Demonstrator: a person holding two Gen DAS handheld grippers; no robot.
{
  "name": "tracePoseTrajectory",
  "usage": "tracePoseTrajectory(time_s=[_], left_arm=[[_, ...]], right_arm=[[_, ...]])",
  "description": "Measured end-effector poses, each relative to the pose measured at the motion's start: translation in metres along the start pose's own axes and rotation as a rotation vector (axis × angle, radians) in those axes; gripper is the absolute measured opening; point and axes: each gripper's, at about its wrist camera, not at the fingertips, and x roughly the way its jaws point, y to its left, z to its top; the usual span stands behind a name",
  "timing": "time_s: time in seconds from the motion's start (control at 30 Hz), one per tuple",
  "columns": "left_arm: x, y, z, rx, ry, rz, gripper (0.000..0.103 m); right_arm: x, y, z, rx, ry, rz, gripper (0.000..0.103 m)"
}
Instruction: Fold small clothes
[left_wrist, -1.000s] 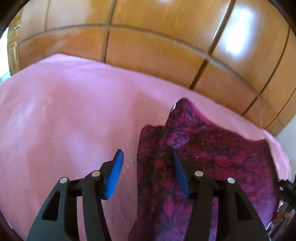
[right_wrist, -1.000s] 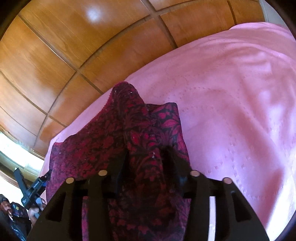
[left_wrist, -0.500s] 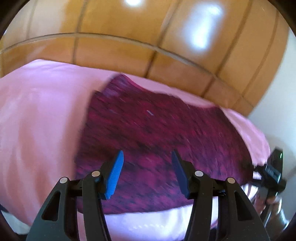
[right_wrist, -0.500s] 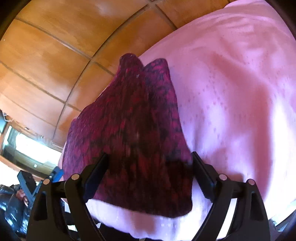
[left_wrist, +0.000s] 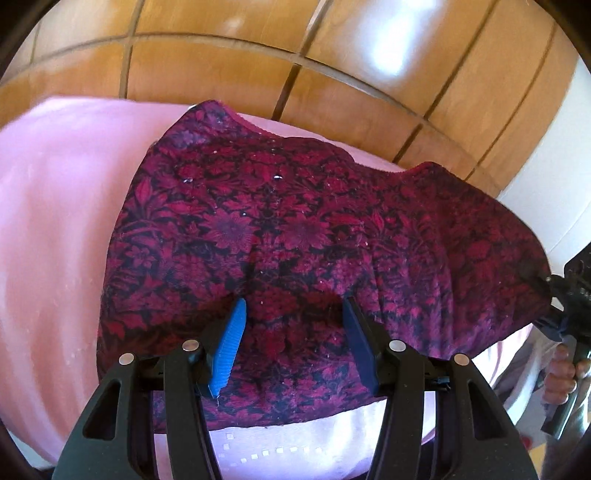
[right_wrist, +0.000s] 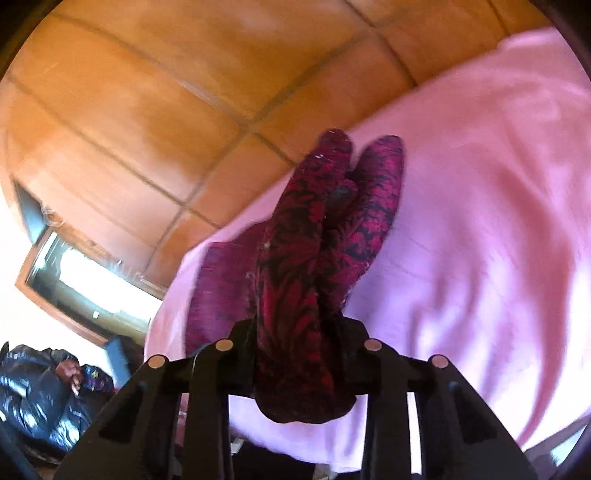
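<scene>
Jaws of my right gripper (right_wrist: 295, 354) closing on a bunched fold of the maroon floral garment (left_wrist: 314, 251); left gripper (left_wrist: 293, 343) jaws apart above it. Garment lies on pink bedspread (left_wrist: 55, 221), wooden wardrobe (left_wrist: 221, 66) behind.

We find no text, label, brand, number or sign that can be read in either view. The dark red garment (left_wrist: 314, 236) carries only a flower and leaf print, with no tag showing. The pink bedcover (left_wrist: 55, 229) has small stitched squares near its near edge, a pattern and not writing. The wooden panels (left_wrist: 221, 70) at the far side are plain. The gripper parts we see bear no markings.
</scene>
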Motion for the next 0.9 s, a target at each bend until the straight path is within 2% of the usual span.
tracePoseTrajectory(time_s=[0.1, 0.23, 0.4, 0.47, 0.63, 0.73, 0.8, 0.87, 0.9], left_arm=[[-0.001, 0.002, 0.0, -0.024, -0.005, -0.035, 0.052], [-0.001, 0.008, 0.0, -0.046, -0.011, -0.069, 0.052], [-0.01, 0.025, 0.001, -0.09, -0.012, -0.142, 0.05], [-0.021, 0.041, 0.003, -0.123, -0.019, -0.173, 0.043], [-0.063, 0.091, 0.012, -0.25, -0.107, -0.204, 0.043], [-0.089, 0.113, 0.024, -0.293, -0.164, -0.263, 0.044], [-0.1, 0.118, 0.035, -0.29, -0.187, -0.311, 0.049], [-0.104, 0.113, 0.047, -0.269, -0.209, -0.333, 0.065], [-0.1, 0.109, 0.054, -0.258, -0.196, -0.358, 0.068]], right_arm=[[0.005, 0.049, 0.006, -0.119, 0.0, 0.032, 0.028], [0.037, 0.106, 0.002, -0.231, 0.032, 0.091, 0.027], [0.092, 0.165, -0.019, -0.39, 0.137, 0.13, 0.027], [0.113, 0.177, -0.027, -0.445, 0.174, 0.122, 0.027], [0.148, 0.192, -0.06, -0.549, 0.242, 0.074, 0.027], [0.162, 0.201, -0.08, -0.615, 0.277, 0.055, 0.027], [0.178, 0.213, -0.102, -0.728, 0.3, 0.011, 0.027], [0.189, 0.22, -0.117, -0.799, 0.311, -0.015, 0.027], [0.192, 0.223, -0.123, -0.817, 0.305, -0.025, 0.027]])
